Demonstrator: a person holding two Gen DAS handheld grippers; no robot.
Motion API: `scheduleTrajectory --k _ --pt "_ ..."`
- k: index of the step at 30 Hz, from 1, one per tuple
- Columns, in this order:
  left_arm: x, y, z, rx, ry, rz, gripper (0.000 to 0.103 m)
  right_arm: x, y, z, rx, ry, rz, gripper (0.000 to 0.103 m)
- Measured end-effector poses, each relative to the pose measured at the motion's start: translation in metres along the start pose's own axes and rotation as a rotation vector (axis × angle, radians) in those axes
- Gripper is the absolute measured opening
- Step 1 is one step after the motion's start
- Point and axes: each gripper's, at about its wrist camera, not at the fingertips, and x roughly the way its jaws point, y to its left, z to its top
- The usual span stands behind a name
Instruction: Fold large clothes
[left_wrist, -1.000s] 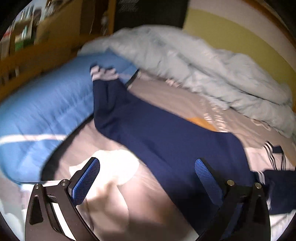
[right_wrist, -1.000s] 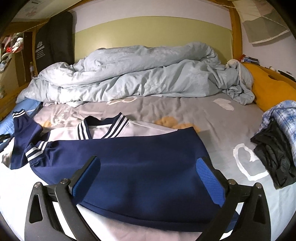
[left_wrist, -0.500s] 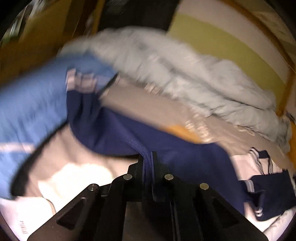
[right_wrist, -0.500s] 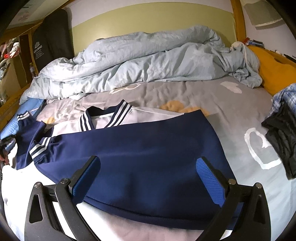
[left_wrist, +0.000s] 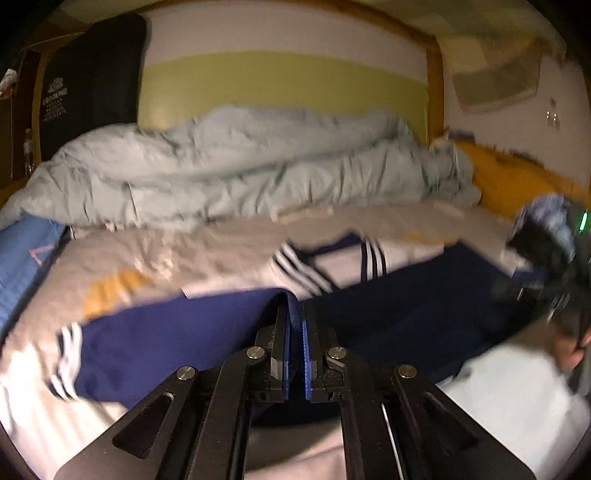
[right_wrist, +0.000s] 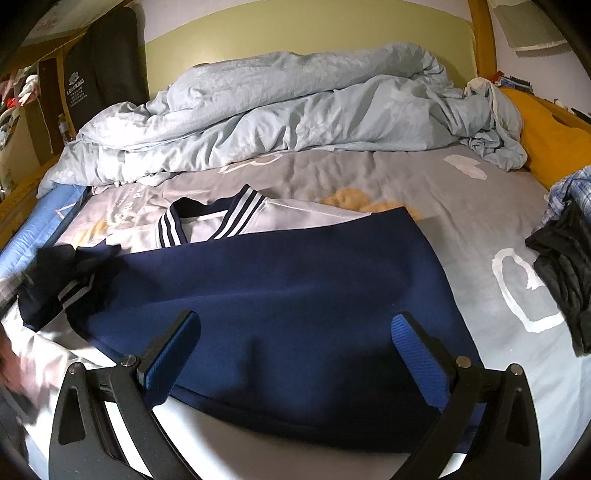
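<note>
1. Two grippers are seen at work over one navy jacket (right_wrist: 280, 295), which is spread flat across the near half of the bed (right_wrist: 461, 229), in front of the crumpled pale duvet (right_wrist: 288, 122).
2. Navy cloth is pinched between the pressed-together pads of the left gripper (left_wrist: 294, 332); the striped cuff (left_wrist: 66, 354) is seen trailing left of that pinch, so the sleeve is judged to be carried across the body for a fold.
3. No cloth is held by the right gripper (right_wrist: 295, 358): its jaws are spread wide above the jacket's near hem, probably to steady it.
4. Bare grey sheet is left open right of the jacket, up to the dark clothes pile (right_wrist: 561, 273) at the bed's right edge.
5. The striped collar (right_wrist: 210, 221) is left lying toward the duvet, clear of the fold.
</note>
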Motion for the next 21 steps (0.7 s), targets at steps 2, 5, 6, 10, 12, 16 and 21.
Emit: scheduleTrajectory --k 2,5,6,10,12,16,21 --pt "0.013 -0.022 -0.013 0.086 0.05 0.049 0.006 0.003 0.0 -0.001 0.003 0.012 0.004 0.103" --pt "0.006 -0.04 -0.019 0.17 0.002 0.163 0.006 0.008 0.001 -0.001 -0.003 0.033 0.009 0.103" --pt "0.003 -0.042 -0.02 0.178 -0.018 0.185 0.006 0.009 0.001 -0.002 -0.005 0.036 0.006 0.103" --pt "-0.004 -0.042 -0.022 0.188 -0.046 0.233 0.007 0.011 0.004 -0.004 -0.019 0.045 -0.015 0.103" --pt "-0.007 -0.04 -0.02 0.19 -0.051 0.237 0.009 0.012 0.005 -0.004 -0.021 0.044 -0.019 0.103" --pt "-0.008 -0.039 -0.02 0.188 -0.056 0.237 0.012 0.012 0.004 -0.004 -0.019 0.045 -0.015 0.103" --pt "-0.009 -0.04 -0.02 0.19 -0.049 0.239 0.015 0.014 0.002 -0.006 -0.016 0.054 -0.009 0.103"
